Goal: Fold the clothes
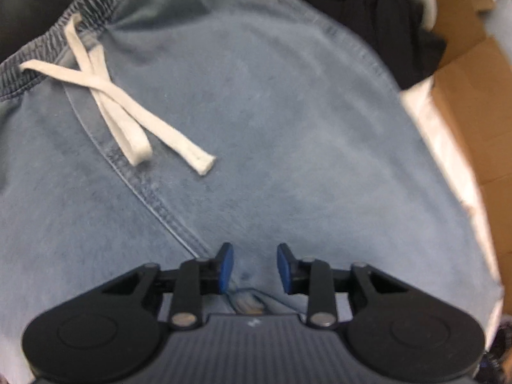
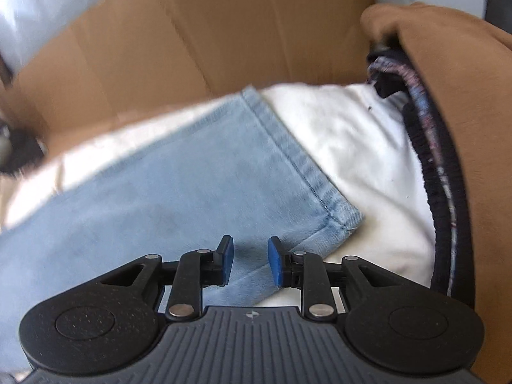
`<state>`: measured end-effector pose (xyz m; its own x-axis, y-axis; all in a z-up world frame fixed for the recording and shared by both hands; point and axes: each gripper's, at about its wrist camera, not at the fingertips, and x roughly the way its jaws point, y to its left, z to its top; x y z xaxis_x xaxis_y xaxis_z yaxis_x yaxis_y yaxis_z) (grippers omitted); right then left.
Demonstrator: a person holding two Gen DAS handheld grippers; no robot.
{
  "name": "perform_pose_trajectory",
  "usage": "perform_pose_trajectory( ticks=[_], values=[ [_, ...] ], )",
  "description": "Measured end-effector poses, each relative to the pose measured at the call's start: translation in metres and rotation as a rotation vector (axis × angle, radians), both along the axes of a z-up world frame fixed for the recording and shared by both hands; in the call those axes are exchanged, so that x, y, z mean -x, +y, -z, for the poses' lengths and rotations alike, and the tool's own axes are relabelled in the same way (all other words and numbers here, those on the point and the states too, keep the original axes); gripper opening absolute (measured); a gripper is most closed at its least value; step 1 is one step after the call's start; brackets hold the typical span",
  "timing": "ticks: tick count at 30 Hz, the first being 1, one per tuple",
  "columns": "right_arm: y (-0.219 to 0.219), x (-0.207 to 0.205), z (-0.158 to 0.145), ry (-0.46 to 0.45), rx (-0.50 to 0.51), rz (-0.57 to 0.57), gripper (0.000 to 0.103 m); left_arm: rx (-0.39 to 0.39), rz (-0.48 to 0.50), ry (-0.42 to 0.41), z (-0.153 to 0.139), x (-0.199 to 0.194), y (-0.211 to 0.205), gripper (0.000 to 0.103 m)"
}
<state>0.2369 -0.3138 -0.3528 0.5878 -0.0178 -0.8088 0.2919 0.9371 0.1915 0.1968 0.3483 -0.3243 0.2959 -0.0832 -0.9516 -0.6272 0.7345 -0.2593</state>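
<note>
Below, both views show light blue denim shorts spread flat on a white-covered surface, probably laid out so they can be folded. Left claw hovers over the middle of the fabric, jaws apart, nothing between them. Right claw hangs over a stitched leg hem near its corner, jaws likewise apart and empty. Waistband is gathered elastic, with a flat off-white drawstring crossed loosely over soft, faded cloth. Brown cardboard lies beyond; a tan garment sits at the right.
</note>
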Motion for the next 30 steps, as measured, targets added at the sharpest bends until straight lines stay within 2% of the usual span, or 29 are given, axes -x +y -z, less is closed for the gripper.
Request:
perform_pose_trajectory(
  ticks=[3, 7, 9, 13, 19, 21, 24, 27, 30],
  values=[
    [-0.004, -0.003, 0.007, 0.012, 0.016, -0.008, 0.028, 0.013, -0.025, 0.021, 0.008, -0.008, 0.006, 0.030],
    [-0.007, -0.004, 0.003, 0.014, 0.046, 0.039, 0.028, 0.032, -0.057, 0.065, -0.001, -0.018, 0.014, 0.030],
    [-0.010, -0.005, -0.001, 0.006, 0.052, 0.047, 0.029, -0.005, -0.045, 0.071, -0.013, -0.027, 0.018, 0.032],
    [-0.017, -0.009, -0.013, -0.043, 0.048, 0.046, 0.029, -0.120, 0.003, 0.026, -0.039, -0.054, 0.034, 0.045],
    [-0.025, -0.024, -0.020, -0.082, 0.056, 0.038, 0.031, -0.225, 0.010, -0.017, -0.043, -0.088, 0.065, 0.045],
    [-0.025, -0.033, -0.020, -0.089, 0.055, 0.042, 0.036, -0.234, 0.011, -0.015, -0.039, -0.093, 0.069, 0.045],
    [-0.021, -0.050, -0.013, -0.088, 0.045, 0.053, 0.036, -0.220, 0.031, -0.041, -0.036, -0.101, 0.070, 0.045],
    [-0.006, -0.065, -0.008, -0.073, 0.044, 0.008, 0.036, -0.238, 0.084, -0.056, -0.034, -0.102, 0.059, 0.045],
    [0.026, -0.073, -0.010, -0.075, 0.038, -0.102, 0.036, -0.246, 0.110, -0.070, -0.025, -0.115, 0.055, 0.045]
  ],
)
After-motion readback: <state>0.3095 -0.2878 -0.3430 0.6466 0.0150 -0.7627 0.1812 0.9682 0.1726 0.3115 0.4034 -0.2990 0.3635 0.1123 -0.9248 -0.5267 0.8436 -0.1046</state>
